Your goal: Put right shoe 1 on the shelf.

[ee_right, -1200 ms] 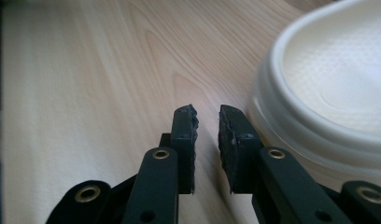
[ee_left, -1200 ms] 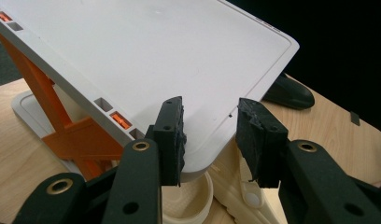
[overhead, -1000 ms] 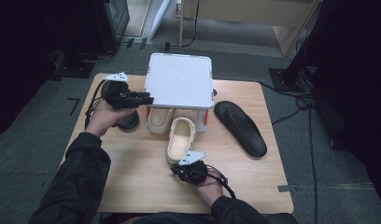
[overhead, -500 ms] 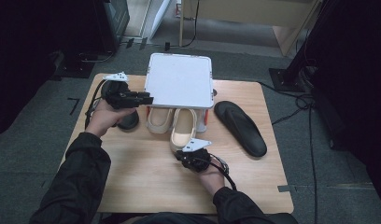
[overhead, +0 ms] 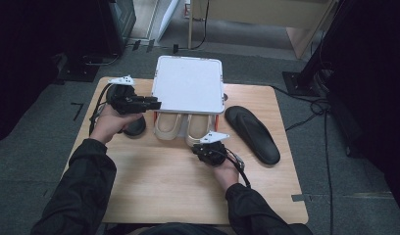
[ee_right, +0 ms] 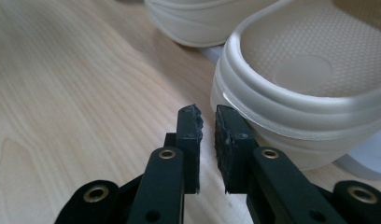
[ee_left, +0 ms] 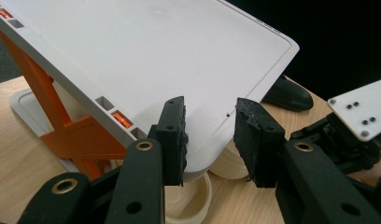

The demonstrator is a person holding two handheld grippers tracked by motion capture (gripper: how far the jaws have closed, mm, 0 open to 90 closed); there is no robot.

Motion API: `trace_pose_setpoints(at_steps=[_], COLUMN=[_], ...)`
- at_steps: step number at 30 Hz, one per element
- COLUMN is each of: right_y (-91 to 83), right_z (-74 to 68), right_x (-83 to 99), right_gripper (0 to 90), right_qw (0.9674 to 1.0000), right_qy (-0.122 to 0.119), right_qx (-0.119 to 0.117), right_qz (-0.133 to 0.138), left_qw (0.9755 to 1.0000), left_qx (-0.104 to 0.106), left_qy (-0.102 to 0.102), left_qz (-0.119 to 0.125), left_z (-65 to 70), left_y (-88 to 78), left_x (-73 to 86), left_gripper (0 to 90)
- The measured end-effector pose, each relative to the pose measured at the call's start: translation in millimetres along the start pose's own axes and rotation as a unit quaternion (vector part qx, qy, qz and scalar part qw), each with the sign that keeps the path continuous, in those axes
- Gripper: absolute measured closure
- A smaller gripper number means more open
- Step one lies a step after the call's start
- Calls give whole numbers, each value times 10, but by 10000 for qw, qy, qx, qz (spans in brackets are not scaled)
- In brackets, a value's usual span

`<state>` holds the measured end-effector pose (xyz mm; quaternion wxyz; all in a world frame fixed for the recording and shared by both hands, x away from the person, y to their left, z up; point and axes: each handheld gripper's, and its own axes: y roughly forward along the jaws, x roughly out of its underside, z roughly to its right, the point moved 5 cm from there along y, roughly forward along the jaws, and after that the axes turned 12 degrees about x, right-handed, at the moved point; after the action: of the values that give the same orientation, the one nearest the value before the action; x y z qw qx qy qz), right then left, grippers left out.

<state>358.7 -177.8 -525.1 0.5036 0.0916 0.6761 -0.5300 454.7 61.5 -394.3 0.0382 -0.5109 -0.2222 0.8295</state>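
A white box lid (overhead: 188, 83) stands tilted up on an orange strut (ee_left: 72, 135) at the back of the wooden table (overhead: 163, 186). Two cream slippers lie side by side under it, the left one (overhead: 166, 125) and the right one (overhead: 197, 128), with their heels sticking out. My left gripper (overhead: 154, 104) is at the lid's left edge. In the left gripper view its jaws stand apart (ee_left: 209, 140) with the lid's corner (ee_left: 156, 51) just past them. My right gripper (overhead: 202, 143) is at the right slipper's heel (ee_right: 291, 79). Its jaws (ee_right: 208, 119) are barely apart with nothing between them, and one tip touches the heel.
One black slipper (overhead: 252, 132) lies on the table to the right of the box. Another black slipper (overhead: 136, 128) lies under my left hand. A dark floor with cables surrounds the table. Bare wood stretches across the near half of the table.
My right gripper has moved forward, away from me. The right cream slipper has gone from sticking out at an angle to lying under the lid beside the other. The left gripper has stayed put.
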Motion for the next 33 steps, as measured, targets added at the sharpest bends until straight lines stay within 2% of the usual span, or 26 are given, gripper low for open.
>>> trace_pose_setpoints(at_steps=[4,8,15,22,26,28,30,31,33], right_y=[56,102,152,62,-36,-84,-124,-143,-160], right_z=[65,132,164,124,93,88,81,68,52], right_x=[-35,-54,-75,-94,-110,-117,-118,-113,-93], right_gripper=[798,796,767,733,696,667,600,582,580], right_qw=[10000,9999,9998,9995,9991,9989,9979,9967,9960], right_qy=[-12,93,197,226,187,193,256,304,245], right_qx=[77,102,17,-219,-382,-432,-594,-755,-863], right_qz=[15,23,43,50,50,50,42,6,15], left_qw=[10000,10000,10000,9999,10000,9999,9998,9998,9999], left_qx=[-5,-9,21,91,-16,11,121,132,100], left_qy=[-9,7,-8,-73,-74,-123,-157,-144,-56], left_qz=[13,-2,22,43,30,2,10,13,112], left_z=[1,2,-4,10,25,44,68,79,104], left_y=[3,3,-8,-6,-38,-66,-92,-103,-136], left_x=[-1,-1,0,-7,-17,-17,-20,-22,-41], left_gripper=[642,642,625,569,531,516,499,490,483])
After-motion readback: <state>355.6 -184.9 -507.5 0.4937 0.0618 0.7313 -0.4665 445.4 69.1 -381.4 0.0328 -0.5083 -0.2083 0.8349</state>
